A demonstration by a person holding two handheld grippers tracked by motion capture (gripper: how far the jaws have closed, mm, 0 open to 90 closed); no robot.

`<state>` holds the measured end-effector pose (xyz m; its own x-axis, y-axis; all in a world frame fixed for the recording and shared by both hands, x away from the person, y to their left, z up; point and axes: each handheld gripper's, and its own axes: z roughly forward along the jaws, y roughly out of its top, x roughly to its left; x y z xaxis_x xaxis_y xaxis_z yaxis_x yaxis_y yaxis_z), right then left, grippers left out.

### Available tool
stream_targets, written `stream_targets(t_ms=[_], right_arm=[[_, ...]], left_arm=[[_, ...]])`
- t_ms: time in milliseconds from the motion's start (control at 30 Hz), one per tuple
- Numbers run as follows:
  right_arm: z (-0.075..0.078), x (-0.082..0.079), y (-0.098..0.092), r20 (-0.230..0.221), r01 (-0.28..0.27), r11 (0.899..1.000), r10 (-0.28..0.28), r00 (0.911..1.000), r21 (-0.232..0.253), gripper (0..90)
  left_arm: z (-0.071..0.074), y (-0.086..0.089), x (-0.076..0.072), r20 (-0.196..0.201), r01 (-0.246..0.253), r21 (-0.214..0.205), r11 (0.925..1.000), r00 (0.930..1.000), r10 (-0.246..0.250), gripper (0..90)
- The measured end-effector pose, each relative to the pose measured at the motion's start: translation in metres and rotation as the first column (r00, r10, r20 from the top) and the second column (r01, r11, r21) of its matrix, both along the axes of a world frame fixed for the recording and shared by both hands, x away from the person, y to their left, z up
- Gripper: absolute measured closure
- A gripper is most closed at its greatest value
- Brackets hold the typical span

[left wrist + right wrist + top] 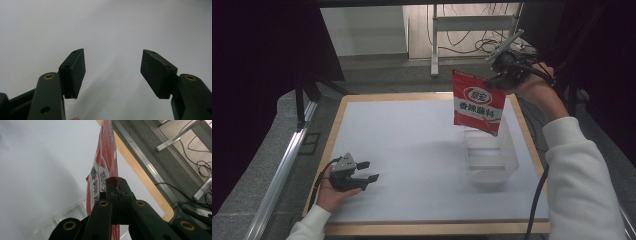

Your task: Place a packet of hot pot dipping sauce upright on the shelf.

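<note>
Tongs in our right hand pinch the red sauce packet by its top corner so it hangs free just above the clear tray, likely for dropping in, while our left tongs, well apart from the tray, rest wide open on the worktop.
</note>
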<state>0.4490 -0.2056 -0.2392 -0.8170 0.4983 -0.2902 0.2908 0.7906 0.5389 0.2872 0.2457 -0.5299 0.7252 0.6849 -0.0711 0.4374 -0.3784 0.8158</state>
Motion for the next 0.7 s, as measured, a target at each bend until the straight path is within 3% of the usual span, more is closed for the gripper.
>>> stream_targets(t_ms=[700], right_arm=[[-0.015, 0.028, -0.037, -0.026, -0.024, 0.999, 0.025, 0.9994, 0.032, 88.9]], left_arm=[[0.0, 0.002, 0.0, 0.003, -0.017, 0.009, 0.9998, 0.9999, 0.017, 36.1]])
